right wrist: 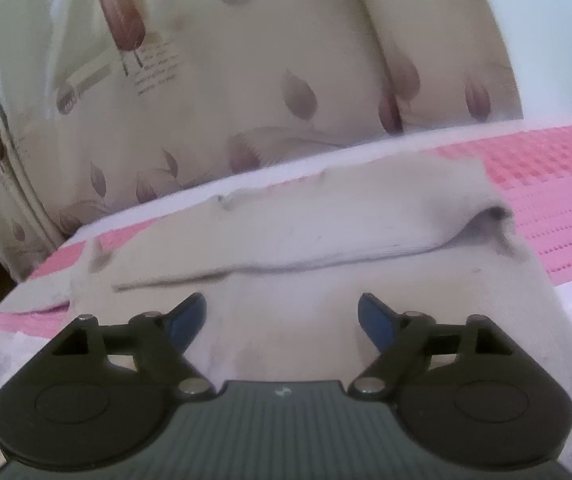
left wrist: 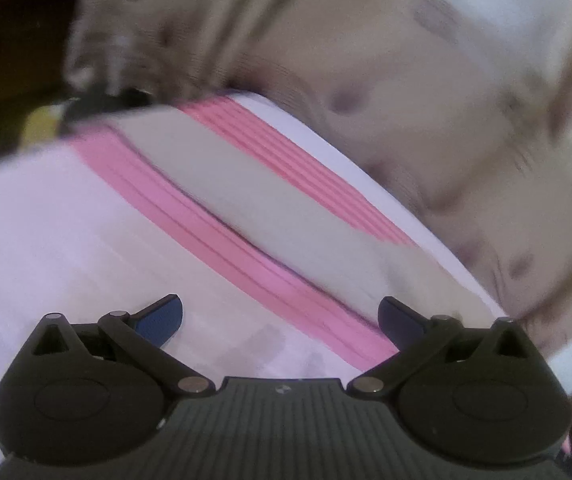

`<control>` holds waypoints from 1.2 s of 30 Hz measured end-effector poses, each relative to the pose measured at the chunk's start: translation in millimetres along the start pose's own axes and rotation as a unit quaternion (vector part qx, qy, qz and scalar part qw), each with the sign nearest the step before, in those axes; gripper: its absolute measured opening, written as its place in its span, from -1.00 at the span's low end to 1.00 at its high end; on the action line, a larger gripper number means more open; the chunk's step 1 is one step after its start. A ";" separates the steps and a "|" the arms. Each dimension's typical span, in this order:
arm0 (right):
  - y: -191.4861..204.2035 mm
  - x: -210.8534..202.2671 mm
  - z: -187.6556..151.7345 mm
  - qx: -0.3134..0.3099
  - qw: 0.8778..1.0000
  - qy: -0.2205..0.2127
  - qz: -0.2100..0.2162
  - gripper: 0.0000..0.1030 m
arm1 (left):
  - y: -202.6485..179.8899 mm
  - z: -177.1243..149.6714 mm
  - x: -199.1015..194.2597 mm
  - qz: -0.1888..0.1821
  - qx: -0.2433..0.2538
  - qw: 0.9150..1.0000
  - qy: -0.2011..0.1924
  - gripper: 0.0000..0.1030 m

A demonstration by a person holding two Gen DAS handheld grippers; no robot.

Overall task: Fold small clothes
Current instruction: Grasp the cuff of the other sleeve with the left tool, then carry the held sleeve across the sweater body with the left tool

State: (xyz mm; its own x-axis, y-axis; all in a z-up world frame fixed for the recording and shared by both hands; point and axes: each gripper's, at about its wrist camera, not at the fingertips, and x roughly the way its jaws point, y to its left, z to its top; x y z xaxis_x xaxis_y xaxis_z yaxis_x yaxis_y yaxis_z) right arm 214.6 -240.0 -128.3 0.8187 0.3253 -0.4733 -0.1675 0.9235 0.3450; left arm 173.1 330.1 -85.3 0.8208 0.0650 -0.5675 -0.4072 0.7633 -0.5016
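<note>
Beige sock (right wrist: pixel 325 216) lying on a white cover with a pink waffle stripe (right wrist: pixel 557 184), spread lengthwise across the stripe in the right wrist view. Upper layer folded over the lower one, its long edge running from left to right, a raised, dark-shadowed opening at the right end. Lower layer reaching down toward the camera, passing under the right gripper (right wrist: pixel 282 320).

Right gripper hovering just above that lower layer, blue-padded fingers (right wrist: pixel 188 320) spread wide apart, nothing pinched between the pads, cloth only beneath them.

Same sock (left wrist: pixel 270 208) in the left wrist view as a blurred pale band lying diagonally along the pink stripe (left wrist: pixel 214 240), from upper left to lower right. Left gripper (left wrist: pixel 280 320) also spread wide, blue pads (left wrist: pixel 162 320) clear of any cloth, holding nothing; right-hand finger close to the sock's near end, contact impossible to tell through the blur.

Behind the cover, a cream bedding fabric with brown leaf print (right wrist: pixel 246 80), upright against the far edge
</note>
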 end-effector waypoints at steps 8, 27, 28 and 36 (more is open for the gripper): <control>2.7 4.7 -1.1 -0.003 1.000 0.011 -0.026 0.64 | 96.9 94.5 15.6 0.032 -0.096 0.995 -0.005 0.47; 10.9 11.4 -2.1 -0.024 0.998 0.026 -0.043 0.65 | 80.5 147.7 57.1 0.033 -0.124 0.990 -0.059 -0.90; 9.6 11.1 -1.6 -0.020 0.999 0.023 -0.041 0.65 | 65.2 150.7 48.1 0.018 -0.114 0.991 -0.071 -0.90; -6.8 4.2 1.1 0.035 0.999 0.004 -0.012 0.65 | -123.9 154.5 -20.1 -0.078 0.038 0.987 -0.133 -0.90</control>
State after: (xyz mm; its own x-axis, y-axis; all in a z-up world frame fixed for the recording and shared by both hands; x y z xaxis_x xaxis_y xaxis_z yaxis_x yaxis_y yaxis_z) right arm 219.8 -245.2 -131.7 0.8176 0.3046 -0.4887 -0.1087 0.9150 0.3886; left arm 268.9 333.6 89.2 0.9515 0.1020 -0.2901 -0.2448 0.8222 -0.5139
